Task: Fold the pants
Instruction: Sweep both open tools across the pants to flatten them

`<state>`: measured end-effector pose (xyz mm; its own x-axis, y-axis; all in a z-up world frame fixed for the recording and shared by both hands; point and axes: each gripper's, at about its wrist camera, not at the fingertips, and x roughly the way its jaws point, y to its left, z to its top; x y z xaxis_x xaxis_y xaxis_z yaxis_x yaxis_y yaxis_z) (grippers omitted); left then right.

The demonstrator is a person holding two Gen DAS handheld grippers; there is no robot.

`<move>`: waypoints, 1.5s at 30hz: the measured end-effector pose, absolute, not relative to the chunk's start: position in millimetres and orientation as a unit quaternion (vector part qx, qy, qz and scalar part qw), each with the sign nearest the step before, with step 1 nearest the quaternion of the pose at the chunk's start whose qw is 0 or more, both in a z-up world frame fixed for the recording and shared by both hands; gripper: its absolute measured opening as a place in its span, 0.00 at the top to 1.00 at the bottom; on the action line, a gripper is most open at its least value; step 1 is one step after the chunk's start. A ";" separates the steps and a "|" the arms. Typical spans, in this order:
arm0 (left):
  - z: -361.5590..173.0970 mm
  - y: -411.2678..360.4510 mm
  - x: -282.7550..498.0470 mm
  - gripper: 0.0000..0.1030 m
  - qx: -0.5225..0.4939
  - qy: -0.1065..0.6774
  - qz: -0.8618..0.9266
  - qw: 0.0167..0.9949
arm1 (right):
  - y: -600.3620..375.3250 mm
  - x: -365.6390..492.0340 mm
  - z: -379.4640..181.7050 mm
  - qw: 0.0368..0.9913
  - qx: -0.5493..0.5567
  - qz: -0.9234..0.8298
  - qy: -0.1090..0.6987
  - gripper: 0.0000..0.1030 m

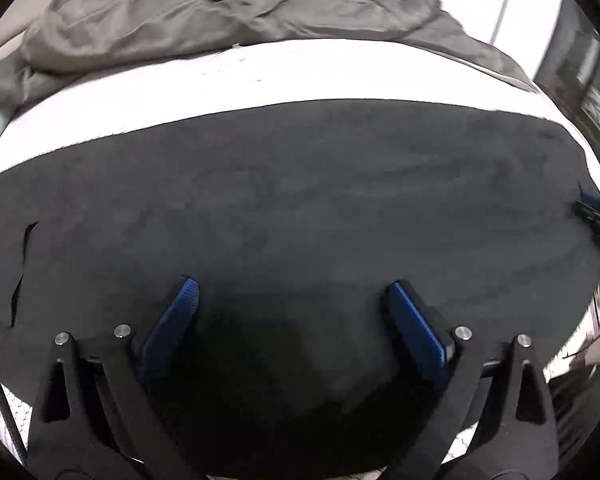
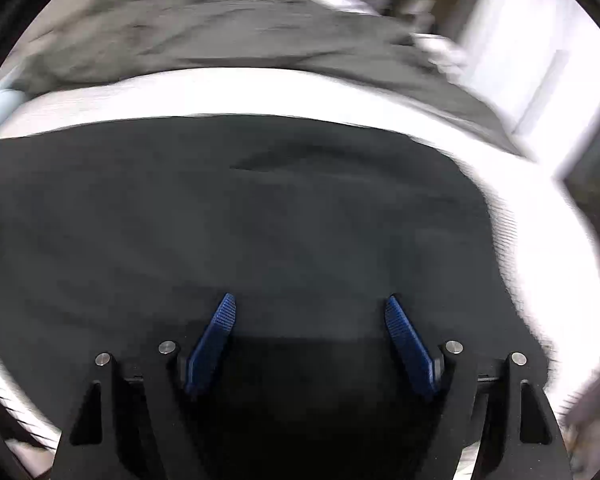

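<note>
Soft, dark charcoal cloth made up the pants [image 1: 300, 200], and we judged them light, limp and matte, a fabric that would drape and crease rather than hold any shape, and unlikely to slip from ribbed pads. We judged the best places to take hold to be along an outer edge or at a corner, where a pinch would gather a layer cleanly; a grip in the flat middle would only bunch the cloth. The garment lay spread flat and broad across a white mattress [image 1: 204, 76], filling the near half of both views, its far edge running straight from left to right with a band of bare white beyond it. On the left side, in the left wrist view, we noted a narrow slit-like gap [image 1: 22, 264], probably a pocket or a seam opening; we could not tell which. The surface showed only faint, shallow ripples. A crumpled grey blanket [image 1: 160, 12] lay heaped at the far side, apart from the pants. The left gripper [image 1: 294, 292] stood released above the cloth, its blue pads [image 1: 414, 328] spread wide with nothing between them. The right gripper [image 2: 310, 306] was likewise released, jaws apart and empty over the cloth; its view was blurred.
</note>
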<state>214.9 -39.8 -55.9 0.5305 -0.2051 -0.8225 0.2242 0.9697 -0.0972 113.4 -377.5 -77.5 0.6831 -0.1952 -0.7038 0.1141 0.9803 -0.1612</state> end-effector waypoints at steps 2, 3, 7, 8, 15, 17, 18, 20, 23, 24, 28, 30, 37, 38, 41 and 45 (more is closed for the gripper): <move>-53.0 -38.5 219.4 0.08 0.005 0.468 -0.112 0.877 | -376.8 114.0 -74.6 0.918 -0.060 -0.086 0.382 0.47; -49.3 -40.8 218.1 0.09 0.001 0.465 -0.112 0.878 | -367.3 111.9 -72.9 0.916 -0.085 -0.098 0.379 0.46; -26.0 -53.8 196.7 0.09 -0.021 0.425 -0.184 0.886 | -339.6 83.6 -67.1 0.932 -0.092 -0.045 0.347 0.38; -24.4 -64.9 193.0 0.09 -0.016 0.419 -0.206 0.884 | -327.5 77.8 -76.3 0.931 -0.091 -0.011 0.352 0.38; -51.9 -111.0 180.4 0.07 0.072 0.449 -0.247 0.856 | -344.5 65.9 -87.1 0.921 -0.193 -0.085 0.326 0.38; -52.0 -103.4 181.9 0.06 0.068 0.452 -0.240 0.856 | -374.9 63.7 -86.7 0.908 -0.212 -0.159 0.324 0.38; -53.4 -99.3 184.6 0.04 0.064 0.454 -0.236 0.857 | -398.0 67.9 -91.5 0.902 -0.197 -0.186 0.336 0.38; -56.5 -93.7 187.3 0.03 0.060 0.456 -0.233 0.857 | -427.1 76.1 -99.5 0.909 -0.126 -0.158 0.363 0.39; -49.8 -95.6 186.4 0.04 0.056 0.455 -0.220 0.861 | -425.9 79.4 -82.8 0.920 -0.109 -0.161 0.340 0.43; -44.2 -96.1 186.0 0.06 0.056 0.445 -0.214 0.868 | -420.6 66.6 -74.0 0.927 -0.096 -0.160 0.324 0.44; -27.0 -101.3 185.3 0.06 0.054 0.393 -0.202 0.896 | -404.1 89.6 -39.0 0.951 -0.041 -0.117 0.282 0.39; -34.2 -105.7 198.3 0.07 0.055 0.414 -0.187 0.889 | -392.7 112.1 -37.2 0.947 -0.060 -0.100 0.300 0.39; -52.7 -83.9 218.5 0.09 0.031 0.450 -0.152 0.879 | -442.9 140.8 -61.9 0.921 -0.060 -0.115 0.367 0.55; -53.3 -79.7 220.2 0.09 0.031 0.452 -0.149 0.879 | -452.1 131.5 -56.5 0.925 -0.037 -0.106 0.362 0.55; -51.3 -74.2 223.0 0.10 0.023 0.456 -0.145 0.878 | -452.3 130.9 -43.9 0.932 -0.024 -0.108 0.345 0.54; -40.9 -76.2 220.4 0.11 0.023 0.437 -0.152 0.886 | -422.1 128.1 -20.0 0.942 -0.043 -0.106 0.317 0.54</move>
